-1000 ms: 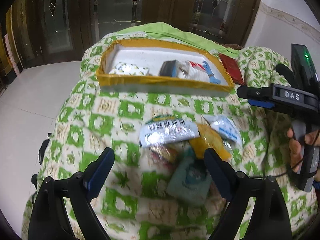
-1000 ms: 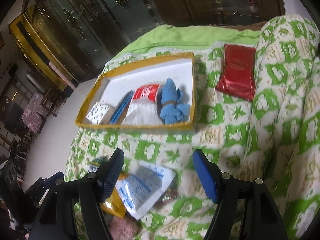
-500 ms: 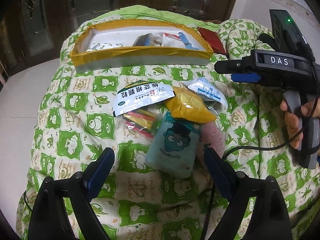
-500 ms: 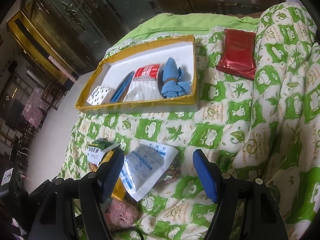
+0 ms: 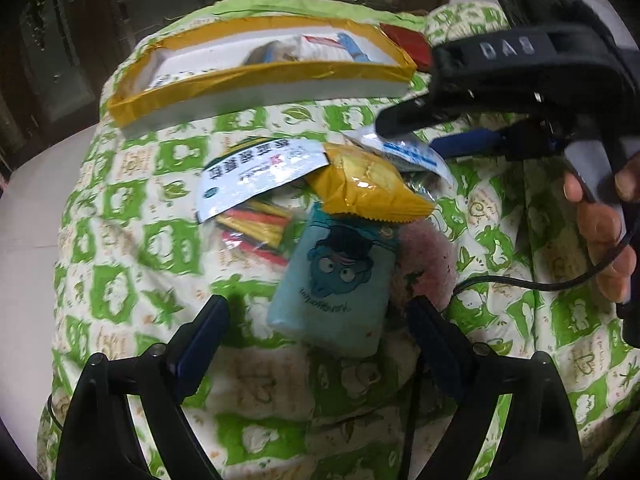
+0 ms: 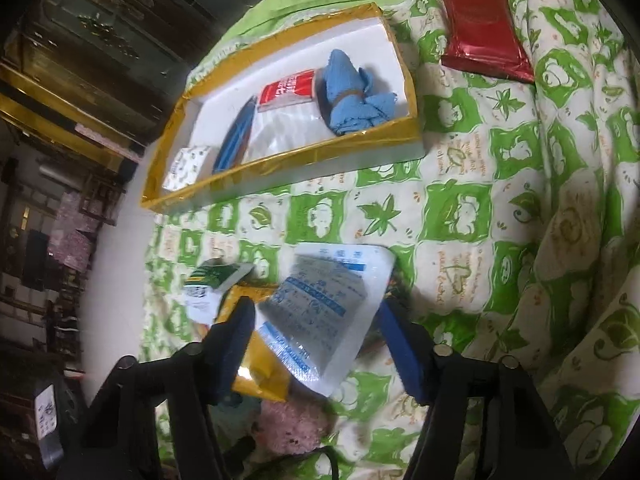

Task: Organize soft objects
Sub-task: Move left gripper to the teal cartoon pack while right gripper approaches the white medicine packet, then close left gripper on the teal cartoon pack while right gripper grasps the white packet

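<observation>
Both claws are closing in on the pile of soft packets on the quilt; a second ago they were hanging farther back, with the tray larger in view. The right claw is now standing open astride the white-blue packet, its fingers on either side but not yet pinching. The left claw is also gaping, empty, with the cartoon pouch lying just ahead between its fingers. The pouch is resting partly under the yellow packet, beside the pink cloth.

The tray is already holding a blue cloth and several packets, well apart from the pile. The red packet is lying outside it.

Judgement: the approach is ending and a pick of the white-blue packet is imminent; the overlapping yellow packet may drag along.
</observation>
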